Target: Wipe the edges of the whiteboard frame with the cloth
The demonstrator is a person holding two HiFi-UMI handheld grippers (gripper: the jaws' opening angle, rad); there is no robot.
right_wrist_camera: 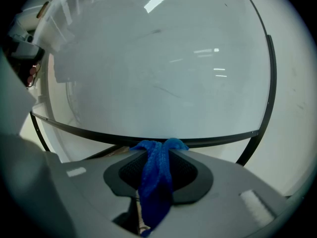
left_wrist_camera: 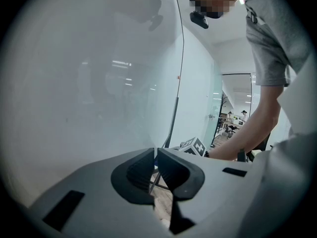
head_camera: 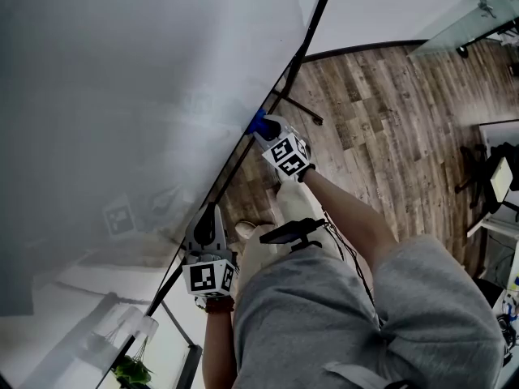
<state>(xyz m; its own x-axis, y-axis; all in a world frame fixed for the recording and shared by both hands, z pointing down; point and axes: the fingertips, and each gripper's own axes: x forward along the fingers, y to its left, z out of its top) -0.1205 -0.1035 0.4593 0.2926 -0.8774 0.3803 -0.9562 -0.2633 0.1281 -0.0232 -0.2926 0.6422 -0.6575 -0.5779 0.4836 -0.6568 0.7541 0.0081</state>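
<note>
One blue cloth (right_wrist_camera: 156,177) between right gripper (right_wrist_camera: 157,150) jaws, at whiteboard frame (right_wrist_camera: 213,140)

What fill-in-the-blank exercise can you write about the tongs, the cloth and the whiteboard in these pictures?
1. The right tongs are shut on a cloth whose colour is ____.
2. The left tongs hold ____.
3. The cloth meets the dark ____ of the whiteboard.
4. The floor is made of ____ planks.
Missing words: blue; nothing; frame; wooden.
</note>
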